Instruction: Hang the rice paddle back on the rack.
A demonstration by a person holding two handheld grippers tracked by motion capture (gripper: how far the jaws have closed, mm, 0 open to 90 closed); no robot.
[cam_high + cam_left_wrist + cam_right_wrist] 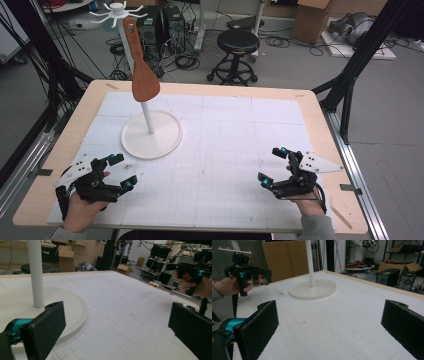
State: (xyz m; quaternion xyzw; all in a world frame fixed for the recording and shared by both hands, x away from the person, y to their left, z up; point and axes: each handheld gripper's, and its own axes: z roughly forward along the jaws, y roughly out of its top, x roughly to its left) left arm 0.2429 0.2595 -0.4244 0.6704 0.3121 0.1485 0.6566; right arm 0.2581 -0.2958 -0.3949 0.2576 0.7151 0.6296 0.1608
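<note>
White gridded matting [225,150] is spread over the wooden bench [65,145]. On its far left part a white stand [151,134] is set, with a round base and upright pole; a wooden spatula [142,65] is hung from the hooks at its top. The left tool [121,171] and right tool [272,166] are held low over the near corners, well apart, both with jaws spread wide and nothing between them.

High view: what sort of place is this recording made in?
Probably a robotics lab or workshop: a wooden table with a white gridded mat stands amid black computer towers, loose floor cables, a black round stool and brown cardboard boxes.
</note>
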